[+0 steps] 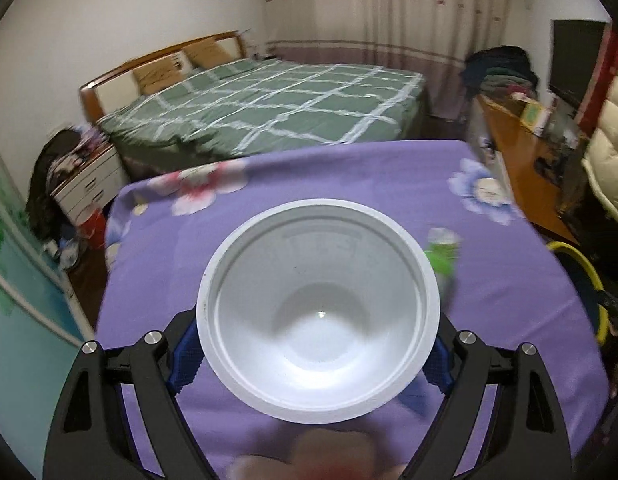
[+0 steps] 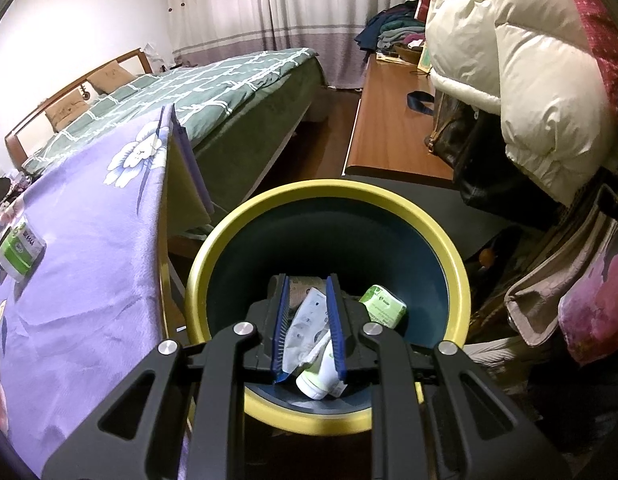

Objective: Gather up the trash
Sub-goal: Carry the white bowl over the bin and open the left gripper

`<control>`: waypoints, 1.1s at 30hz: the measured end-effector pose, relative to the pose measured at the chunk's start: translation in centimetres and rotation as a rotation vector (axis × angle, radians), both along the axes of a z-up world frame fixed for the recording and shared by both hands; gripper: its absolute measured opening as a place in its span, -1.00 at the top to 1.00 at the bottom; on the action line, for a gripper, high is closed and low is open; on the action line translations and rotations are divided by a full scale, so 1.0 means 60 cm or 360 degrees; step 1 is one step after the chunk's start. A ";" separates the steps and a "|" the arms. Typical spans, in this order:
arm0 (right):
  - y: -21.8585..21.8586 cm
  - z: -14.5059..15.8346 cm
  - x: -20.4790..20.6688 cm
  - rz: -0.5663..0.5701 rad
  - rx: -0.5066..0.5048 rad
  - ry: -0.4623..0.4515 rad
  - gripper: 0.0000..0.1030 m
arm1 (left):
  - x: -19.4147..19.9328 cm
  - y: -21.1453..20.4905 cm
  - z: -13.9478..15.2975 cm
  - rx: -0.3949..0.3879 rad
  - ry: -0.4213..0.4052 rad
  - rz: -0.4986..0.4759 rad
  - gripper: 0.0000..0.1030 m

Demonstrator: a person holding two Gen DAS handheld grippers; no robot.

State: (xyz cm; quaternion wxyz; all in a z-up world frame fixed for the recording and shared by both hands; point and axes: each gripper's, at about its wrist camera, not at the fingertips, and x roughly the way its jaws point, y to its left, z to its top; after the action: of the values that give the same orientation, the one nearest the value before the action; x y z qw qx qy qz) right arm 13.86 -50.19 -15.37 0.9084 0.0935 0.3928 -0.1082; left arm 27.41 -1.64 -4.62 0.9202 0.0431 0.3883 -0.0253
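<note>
The left gripper [image 1: 317,344] has a white plastic bowl [image 1: 319,300] pinched across its width, blue pads pressed to both sides, and carries it above the purple tablecloth [image 1: 509,280]. A green packet [image 1: 443,250] lies on the cloth just beyond the rim. Over at the yellow-rimmed bin [image 2: 329,200], the right gripper [image 2: 309,332] hangs above the opening, jaws nearly together around a squeezed tube [image 2: 315,344], though whether the pads bite it is hard to call. Another green packet [image 2: 383,306] sits inside the bin already. The risk: that smooth, slanted bowl could slip from its side grip and drop before reaching the bin.
</note>
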 end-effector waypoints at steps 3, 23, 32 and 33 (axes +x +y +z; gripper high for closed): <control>-0.006 0.005 -0.011 0.0003 -0.0011 -0.0022 0.35 | -0.011 -0.062 0.011 -0.0009 -0.0005 -0.0123 -0.66; -0.128 0.045 -0.149 -0.0219 -0.0053 -0.0186 -0.18 | -0.001 -0.545 -0.059 0.0048 0.0230 -0.0922 -0.66; -0.172 0.022 -0.172 -0.0311 0.0022 -0.0171 -0.20 | 0.010 -0.690 -0.133 0.0130 0.0369 -0.1044 -0.66; -0.175 0.020 -0.173 -0.0318 0.0029 -0.0174 -0.20 | 0.012 -0.695 -0.137 0.0132 0.0386 -0.1050 -0.67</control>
State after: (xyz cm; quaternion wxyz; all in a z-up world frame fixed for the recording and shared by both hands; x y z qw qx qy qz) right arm 3.48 -60.67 -14.15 0.9123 0.1462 0.3324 -0.1892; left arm 28.11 -43.36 -12.82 0.8072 0.2002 0.4605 -0.3104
